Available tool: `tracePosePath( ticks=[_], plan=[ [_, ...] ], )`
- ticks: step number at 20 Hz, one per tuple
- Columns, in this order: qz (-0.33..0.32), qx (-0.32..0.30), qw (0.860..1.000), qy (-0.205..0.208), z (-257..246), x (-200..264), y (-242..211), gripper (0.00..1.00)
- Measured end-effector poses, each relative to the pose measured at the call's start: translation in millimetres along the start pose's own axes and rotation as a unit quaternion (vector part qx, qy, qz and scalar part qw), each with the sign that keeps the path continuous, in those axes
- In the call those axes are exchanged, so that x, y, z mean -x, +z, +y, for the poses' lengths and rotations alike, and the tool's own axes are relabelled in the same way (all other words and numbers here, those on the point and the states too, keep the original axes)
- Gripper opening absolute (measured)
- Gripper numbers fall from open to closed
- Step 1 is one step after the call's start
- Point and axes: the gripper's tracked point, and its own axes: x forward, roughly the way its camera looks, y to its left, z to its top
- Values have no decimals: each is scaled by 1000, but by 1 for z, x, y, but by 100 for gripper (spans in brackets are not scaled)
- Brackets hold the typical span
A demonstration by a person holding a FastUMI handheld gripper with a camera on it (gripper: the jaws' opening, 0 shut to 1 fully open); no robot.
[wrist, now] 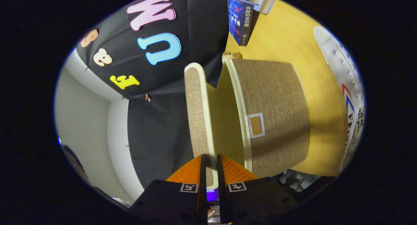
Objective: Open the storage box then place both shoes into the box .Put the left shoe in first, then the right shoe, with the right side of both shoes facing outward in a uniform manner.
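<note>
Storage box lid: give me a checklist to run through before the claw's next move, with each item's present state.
1. Claw shut on the lid edge: ok.
2. Lid lifted off the woven storage box: ok, partly open.
3. Lid fully open: not ok.
4. Box interior free of objects: cannot tell.
5. White sneaker on the wooden table beside the box: ok.
6. Second shoe located: cannot tell.

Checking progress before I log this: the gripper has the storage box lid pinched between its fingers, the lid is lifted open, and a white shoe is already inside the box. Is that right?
Not quite. The gripper view shows the white shoe lying on the wooden table beside the storage box, not inside it. The rest holds: the gripper has the lid pinched between its fingers, and the lid is lifted open.
</note>
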Motion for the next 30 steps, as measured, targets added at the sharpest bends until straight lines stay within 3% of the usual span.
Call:
tracePosePath(
  ticks=[4,16,23,30],
  plan=[
    [-8,-7,1000,22,29,-2,-11,7],
    [-10,45,999,8,105,-62,-13,5],
    [-1,82,997,-13,129,-146,-32,5],
    [20,107,992,-64,126,-256,-47,6]
  ],
)
